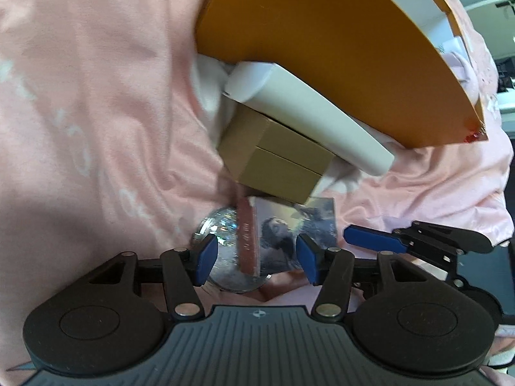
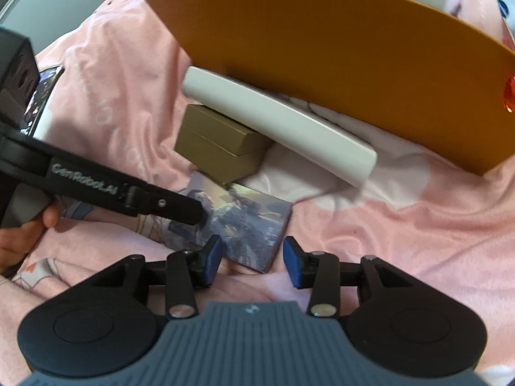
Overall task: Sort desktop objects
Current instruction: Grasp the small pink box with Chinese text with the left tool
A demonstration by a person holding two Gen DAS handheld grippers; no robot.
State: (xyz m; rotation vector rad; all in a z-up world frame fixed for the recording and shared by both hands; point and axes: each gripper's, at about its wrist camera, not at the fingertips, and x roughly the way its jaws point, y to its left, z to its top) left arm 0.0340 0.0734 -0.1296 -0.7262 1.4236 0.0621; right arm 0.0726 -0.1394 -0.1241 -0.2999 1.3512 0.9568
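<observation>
The left gripper (image 1: 256,259) is standing spread, its pads apart from the picture card box (image 1: 283,241) lying between them on the pink cloth (image 1: 96,112). The right gripper (image 2: 252,259) is standing parted too, holding nothing, hovering at the box's near corner.

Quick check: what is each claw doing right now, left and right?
Left claw: open, straddling the picture case, not pressing it.
Right claw: open, empty, case corner between pads.
</observation>
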